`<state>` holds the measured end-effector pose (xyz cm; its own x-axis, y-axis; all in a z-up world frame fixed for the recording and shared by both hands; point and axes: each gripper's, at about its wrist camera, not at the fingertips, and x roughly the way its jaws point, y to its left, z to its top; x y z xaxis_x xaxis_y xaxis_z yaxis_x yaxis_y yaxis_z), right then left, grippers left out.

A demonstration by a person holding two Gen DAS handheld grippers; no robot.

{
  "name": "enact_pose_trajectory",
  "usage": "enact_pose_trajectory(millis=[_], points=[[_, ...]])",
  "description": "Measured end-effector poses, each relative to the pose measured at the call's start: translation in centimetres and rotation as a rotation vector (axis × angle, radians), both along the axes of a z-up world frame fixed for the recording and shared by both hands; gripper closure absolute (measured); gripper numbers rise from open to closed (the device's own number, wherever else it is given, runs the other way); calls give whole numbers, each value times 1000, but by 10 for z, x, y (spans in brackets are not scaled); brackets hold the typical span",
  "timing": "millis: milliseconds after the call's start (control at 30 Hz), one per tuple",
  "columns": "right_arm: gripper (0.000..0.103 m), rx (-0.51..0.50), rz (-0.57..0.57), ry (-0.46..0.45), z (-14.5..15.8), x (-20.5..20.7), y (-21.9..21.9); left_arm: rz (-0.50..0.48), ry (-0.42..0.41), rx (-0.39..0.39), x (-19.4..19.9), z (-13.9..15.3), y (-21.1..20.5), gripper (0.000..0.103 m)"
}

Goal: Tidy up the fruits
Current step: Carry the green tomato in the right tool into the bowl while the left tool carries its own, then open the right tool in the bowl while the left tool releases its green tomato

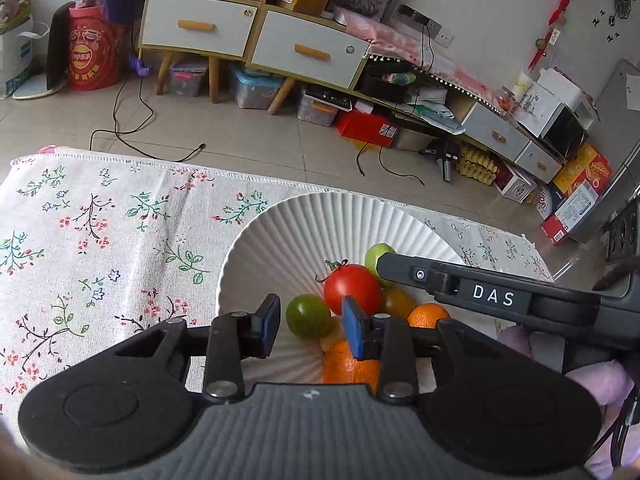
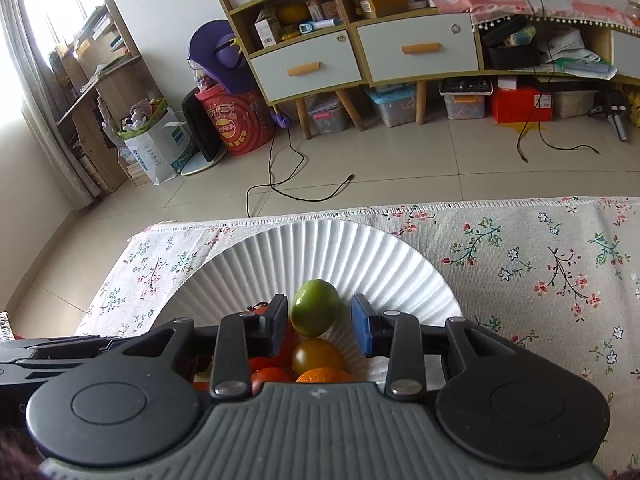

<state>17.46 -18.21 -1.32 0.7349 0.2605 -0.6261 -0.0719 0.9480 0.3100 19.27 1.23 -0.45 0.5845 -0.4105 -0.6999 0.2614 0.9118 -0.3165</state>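
A white ribbed plate (image 1: 304,224) on the flowered cloth holds several fruits. My left gripper (image 1: 310,326) is open just above the plate. A dark green tomato (image 1: 308,316) lies between its blue pads with a gap on each side. Beside it are a red tomato (image 1: 352,288), an olive tomato (image 1: 396,302) and oranges (image 1: 428,315). My right gripper (image 2: 320,326) reaches in from the right and is also open. A light green round fruit (image 2: 315,307) rests between its pads, clear of the right pad (image 2: 362,330). The plate (image 2: 320,252) fills the middle of that view.
The flowered tablecloth (image 1: 100,248) stretches left of the plate in the left wrist view and right of it (image 2: 540,280) in the right wrist view. Its fringed far edge drops to a tiled floor with loose cables (image 2: 300,192). Cabinets and boxes line the far wall.
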Motion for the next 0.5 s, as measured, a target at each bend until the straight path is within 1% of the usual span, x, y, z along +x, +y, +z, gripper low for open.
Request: enact_pose_trajectory(millis=[67, 133, 200, 233, 333, 400, 500], points=[[65, -11, -1, -3, 4, -4, 1, 0, -4, 3, -2, 2, 0, 65], [61, -20, -1, -8, 8, -9, 0, 3, -8, 5, -5, 5, 1, 60], [53, -24, -4, -14, 12, -14, -2, 0, -12, 7, -9, 8, 1, 57], [51, -26, -5, -16, 15, -17, -3, -2, -14, 9, -11, 9, 1, 56], [45, -30, -10, -22, 22, -24, -5, -3, -28, 21, -19, 16, 2, 47], [38, -33, -13, -27, 26, -30, -8, 4, -35, 28, -23, 20, 4, 39], [35, -32, -22, -33, 31, -38, -11, 17, -44, 31, -30, 26, 7, 36]])
